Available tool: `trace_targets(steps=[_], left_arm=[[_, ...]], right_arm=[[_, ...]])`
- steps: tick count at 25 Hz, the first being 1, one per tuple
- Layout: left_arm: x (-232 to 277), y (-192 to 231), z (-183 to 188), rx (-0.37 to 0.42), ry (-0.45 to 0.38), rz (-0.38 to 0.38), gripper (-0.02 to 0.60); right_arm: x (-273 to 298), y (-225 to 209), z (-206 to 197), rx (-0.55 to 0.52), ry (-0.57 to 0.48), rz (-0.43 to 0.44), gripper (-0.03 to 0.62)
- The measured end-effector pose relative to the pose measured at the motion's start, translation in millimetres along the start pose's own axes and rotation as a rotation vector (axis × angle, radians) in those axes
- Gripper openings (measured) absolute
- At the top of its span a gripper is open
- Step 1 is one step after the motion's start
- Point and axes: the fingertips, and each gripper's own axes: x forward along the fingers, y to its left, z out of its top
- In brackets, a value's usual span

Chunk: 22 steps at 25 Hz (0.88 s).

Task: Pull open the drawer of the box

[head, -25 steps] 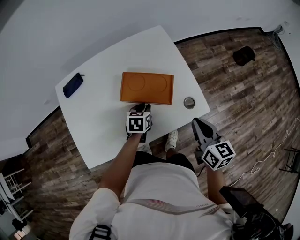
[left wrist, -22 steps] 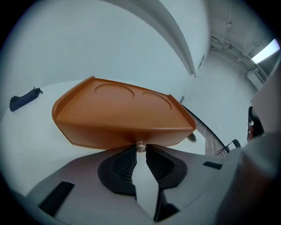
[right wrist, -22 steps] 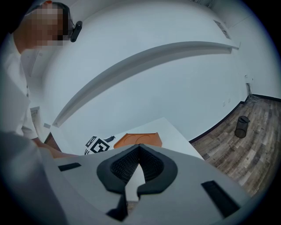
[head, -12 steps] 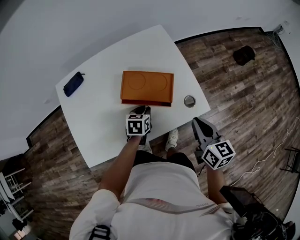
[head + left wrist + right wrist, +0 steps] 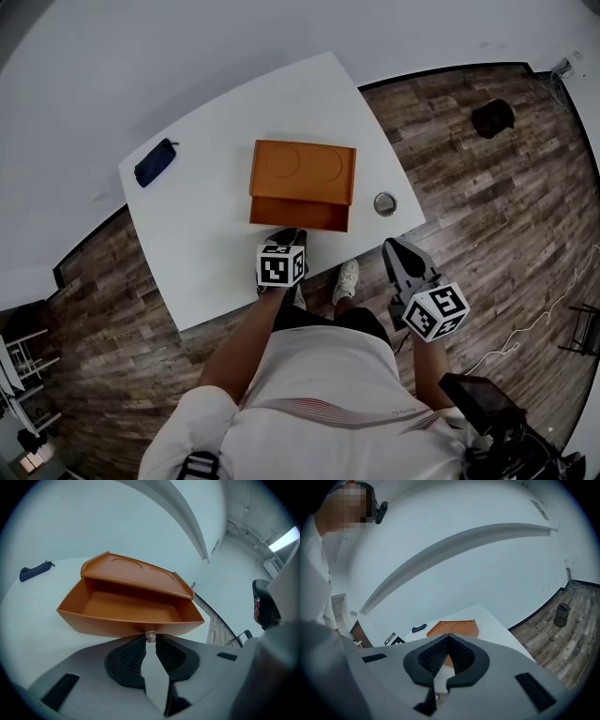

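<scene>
Since a second ago, the left hand-held gripper has backed toward the person and the drawer has slid out with it, from almost flush to clearly open.

Nearest the body, the right hand-held gripper hangs off the desk's near corner, over the wooden floor. Its jaws are together with nothing between them, and it takes no part in the pull. It is probably kept out there so it does not block the drawer's path.

The left hand-held gripper is pinched on the small pale knob at the middle of the drawer's front wall. The grip is only at the fingertips, which suits so small a handle and keeps the pull in line with the slide.

Beyond the knob, the orange drawer shows an empty interior. Its back part is under the box, whose top with two round recesses overhangs it. The box sits near the middle of the desk, leaving bare surface in front for the drawer to travel. My judgement is that the task is largely done, with some travel possibly left.

A small round metal object lies just right of the box, clear of the drawer. A dark pouch lies well apart near the far left edge.
</scene>
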Motion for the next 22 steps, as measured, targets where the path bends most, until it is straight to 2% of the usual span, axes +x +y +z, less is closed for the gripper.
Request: trace_targets(steps=[9,22], left_arm=[[-14,-2,-25,-0.016,0.019,-0.003,0.078],[-15,-6,-28,-0.022,0.019,-0.005,0.078]], right_arm=[[4,7,1,-0.006,0.005,0.028,-0.002],[6,8,3,-0.012,0.008,0.032,-0.002]])
